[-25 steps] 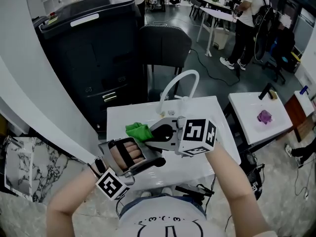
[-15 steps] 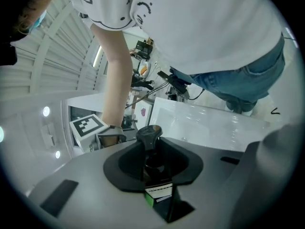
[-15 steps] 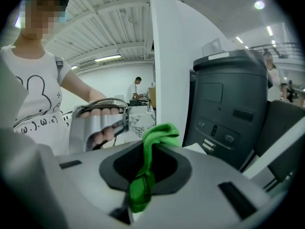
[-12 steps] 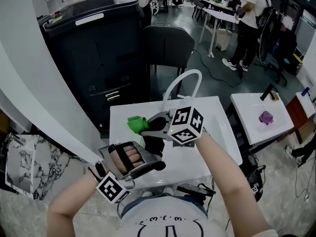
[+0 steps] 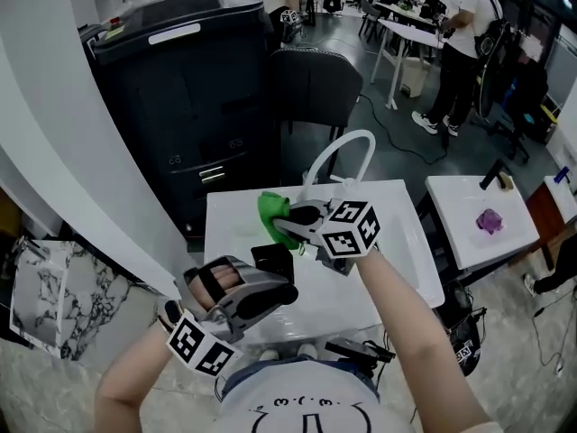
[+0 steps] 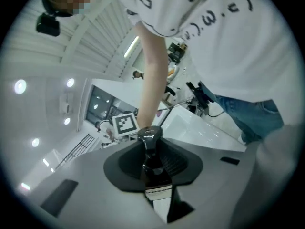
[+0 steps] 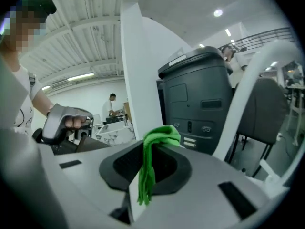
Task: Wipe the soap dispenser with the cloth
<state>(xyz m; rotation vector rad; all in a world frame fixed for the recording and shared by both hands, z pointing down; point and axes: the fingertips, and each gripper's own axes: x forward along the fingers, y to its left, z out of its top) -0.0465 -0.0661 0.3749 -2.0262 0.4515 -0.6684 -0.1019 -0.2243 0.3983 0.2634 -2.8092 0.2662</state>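
A black soap dispenser point(image 5: 273, 258) with a pump head is lifted above the white table point(image 5: 397, 242), and my left gripper point(image 5: 273, 276) is shut on it. In the left gripper view the soap dispenser point(image 6: 152, 163) stands between the jaws of the left gripper point(image 6: 153, 174), pump end away from the camera. A green cloth point(image 5: 272, 213) hangs from my right gripper point(image 5: 290, 218), which is shut on it, just beyond the dispenser. In the right gripper view the cloth point(image 7: 153, 149) droops out of the right gripper point(image 7: 147, 171). Whether cloth and dispenser touch is hidden.
A curved white faucet point(image 5: 338, 147) rises at the table's far edge. Behind it stand a large dark cabinet point(image 5: 171, 88) and a dark chair point(image 5: 311, 79). A second white table point(image 5: 460, 197) with a purple object point(image 5: 489, 221) is at the right. People stand far back.
The right gripper has carried the cloth farther away and rolled. The left gripper has rolled and risen a little, and the dispenser's black body now shows in front of it.
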